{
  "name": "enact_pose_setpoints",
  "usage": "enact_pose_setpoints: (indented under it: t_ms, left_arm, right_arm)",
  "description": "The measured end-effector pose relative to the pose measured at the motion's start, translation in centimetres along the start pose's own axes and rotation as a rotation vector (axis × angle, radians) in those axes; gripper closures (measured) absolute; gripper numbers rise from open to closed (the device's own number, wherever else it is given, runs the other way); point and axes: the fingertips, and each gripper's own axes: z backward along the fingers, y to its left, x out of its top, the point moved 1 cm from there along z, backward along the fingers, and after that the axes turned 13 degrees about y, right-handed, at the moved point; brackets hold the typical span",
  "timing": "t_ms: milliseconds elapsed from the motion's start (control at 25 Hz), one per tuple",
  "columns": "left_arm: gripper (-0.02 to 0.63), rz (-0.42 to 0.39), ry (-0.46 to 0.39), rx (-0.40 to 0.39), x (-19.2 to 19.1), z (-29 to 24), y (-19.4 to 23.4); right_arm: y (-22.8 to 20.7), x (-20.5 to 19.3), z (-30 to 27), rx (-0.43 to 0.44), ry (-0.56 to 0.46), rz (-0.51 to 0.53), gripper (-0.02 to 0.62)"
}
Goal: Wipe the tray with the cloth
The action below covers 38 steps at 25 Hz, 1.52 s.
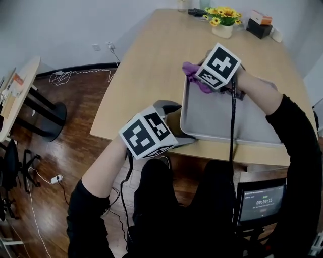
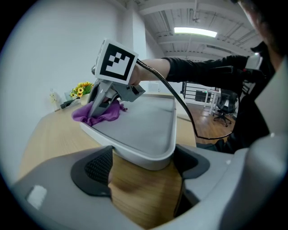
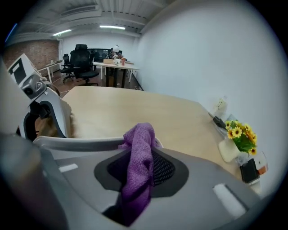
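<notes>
Office/mtg room: long wooden conf table (image 1: 151, 75), swivel chairs (image 3: 83, 56) & desks (image 3: 114, 65) in bkgd, strip lights (image 3: 112, 27) on exposed ceiling, wood floor (image 1: 75, 131), flowers (image 1: 224, 14).

Purple cloth (image 1: 191, 70), seemingly waffle-textured; pale grey tray (image 1: 212, 116); light wood-grain tabletop (image 1: 156, 60); yellow flowers (image 1: 224, 12); black-and-white square markers on the grey left gripper (image 1: 176, 123) and right gripper (image 2: 95, 117).

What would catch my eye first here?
A purple cloth, pinched in the jaws of the right gripper, sits at the far left corner of a grey tray. The left gripper holds the tray's near corner on a wooden table. Yellow flowers stand at the table's far end.
</notes>
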Motion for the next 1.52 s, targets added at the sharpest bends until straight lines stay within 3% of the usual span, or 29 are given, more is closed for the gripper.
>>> enact_pose_setpoints:
  t_ms: [120, 240, 400, 560, 720, 1000, 1160, 1360, 1520]
  left_arm:
    - [0.189, 0.0, 0.002, 0.001, 0.0, -0.1, 0.1]
    - [0.189, 0.001, 0.003, -0.001, -0.1, -0.2, 0.1]
    - [0.187, 0.003, 0.007, -0.008, -0.5, -0.2, 0.2]
    - [0.187, 0.007, 0.01, -0.004, -0.8, -0.1, 0.4]
    - [0.187, 0.006, 0.007, -0.002, -0.6, -0.2, 0.7]
    - [0.187, 0.009, 0.006, 0.001, 0.2, -0.4, 0.5]
    - [0.187, 0.008, 0.0, 0.006, 0.5, -0.4, 0.6]
    - [0.187, 0.004, 0.002, 0.005, 0.2, -0.2, 0.7]
    - [0.187, 0.005, -0.003, 0.011, 0.2, -0.5, 0.8]
  right_arm:
    - [-0.2, -0.8, 0.2, 0.001, -0.021, -0.002, 0.5]
    - [-1.9, -4.5, 1.0, 0.009, 0.011, -0.058, 0.5]
    - [-4.8, -12.5, 2.7, 0.003, 0.109, -0.186, 0.499]
    - [-7.9, -22.7, 5.4, -0.102, 0.221, -0.311, 0.499]
    - [-6.5, -28.9, 8.4, -0.13, 0.207, -0.383, 0.499]
    - [3.9, -29.9, 12.1, -0.051, 0.079, -0.299, 0.5]
    - [5.7, -29.1, 12.7, -0.058, 0.092, -0.263, 0.502]
    - [8.1, -22.4, 10.8, 0.058, 0.041, -0.228, 0.502]
    - [10.8, -16.1, 9.3, 0.136, -0.045, -0.134, 0.502]
